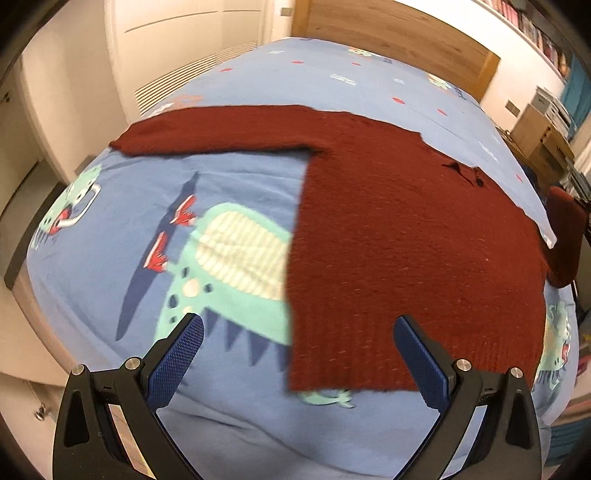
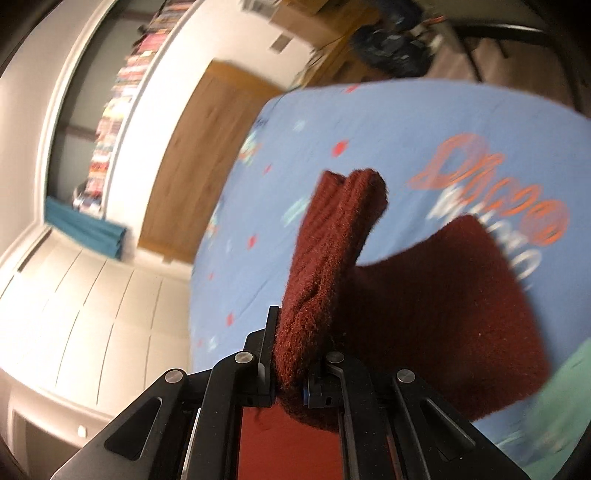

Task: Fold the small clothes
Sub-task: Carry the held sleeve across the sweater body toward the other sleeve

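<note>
Knit wool fills our right gripper (image 2: 291,373): its jaws are clamped tight on the cuff end of the dark red sweater's right sleeve (image 2: 332,258), which stands bunched and lifted off the bed, presumably so we can carry it across the body for the first fold. Our left gripper (image 1: 299,354) hangs with its jaws spread wide and nothing between them, just above the sweater's ribbed hem (image 1: 354,373), well placed, we judge, to pin or pinch that edge. The sweater (image 1: 406,229) lies flat on the blue dinosaur-print bedspread (image 1: 229,266), its other sleeve (image 1: 221,129) stretched straight out toward the bed's left edge. Open bedspread lies left of the body and beyond the collar, so we have room to swing; the right side sits close to the mattress edge, with a wooden headboard (image 1: 399,33) beyond.
</note>
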{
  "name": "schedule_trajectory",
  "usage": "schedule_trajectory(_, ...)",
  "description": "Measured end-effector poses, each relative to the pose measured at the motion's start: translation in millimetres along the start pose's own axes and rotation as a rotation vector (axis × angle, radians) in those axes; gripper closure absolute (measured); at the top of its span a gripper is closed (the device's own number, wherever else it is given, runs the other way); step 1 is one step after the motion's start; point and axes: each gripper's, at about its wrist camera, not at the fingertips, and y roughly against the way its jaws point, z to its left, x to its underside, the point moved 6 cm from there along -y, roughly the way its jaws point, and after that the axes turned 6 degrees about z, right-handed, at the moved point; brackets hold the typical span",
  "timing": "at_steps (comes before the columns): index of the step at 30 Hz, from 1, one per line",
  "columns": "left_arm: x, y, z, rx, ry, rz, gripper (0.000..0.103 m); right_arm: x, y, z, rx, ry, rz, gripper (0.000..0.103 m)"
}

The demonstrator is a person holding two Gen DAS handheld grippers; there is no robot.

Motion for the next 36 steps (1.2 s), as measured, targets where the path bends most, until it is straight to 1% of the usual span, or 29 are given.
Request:
schedule_trajectory(7, 5.7, 8.0, 49.1, 0.017, 0.104, -0.003, 0.002, 51.5, -68.0, 81.7, -0.081, 0.071, 0.103, 0.095)
schedule_trajectory(11, 8.1, 13.3, 67.8, 0.017, 0.133, -0.013, 0.002, 82.8, -99.9, 118.5, -0.121, 0.122, 0.162, 0.094)
schedule_trajectory(17, 15.2, 12.5, 90.2, 0.015, 0.176, -0.002, 0.002, 129.1, -133.4, 144.7, -0.155, 0.186, 0.237, 0.094)
schedule_trajectory(22, 19.2, 10.6, 99.0, 0.021, 0.196, 0.006, 0.002, 172.6, -167.0, 166.2, -0.15, 0.249, 0.298, 0.094)
schedule_trajectory(25, 21.1, 10.2, 101.7, 0.022, 0.201, 0.007, 0.002, 196.2, -183.9, 169.4, -0.136, 0.279, 0.338, 0.094)
schedule_trajectory(29, 22.3, 6.8, 104.4, 0.023, 0.207, 0.016, 0.002, 230.4, -203.7, 166.4, -0.087, 0.34, 0.395, 0.094)
schedule_trajectory(36, 23.7, 1.9, 108.3, 0.024, 0.222, 0.022, 0.002, 281.3, -236.4, 143.5, 0.077, 0.478, 0.48, 0.093)
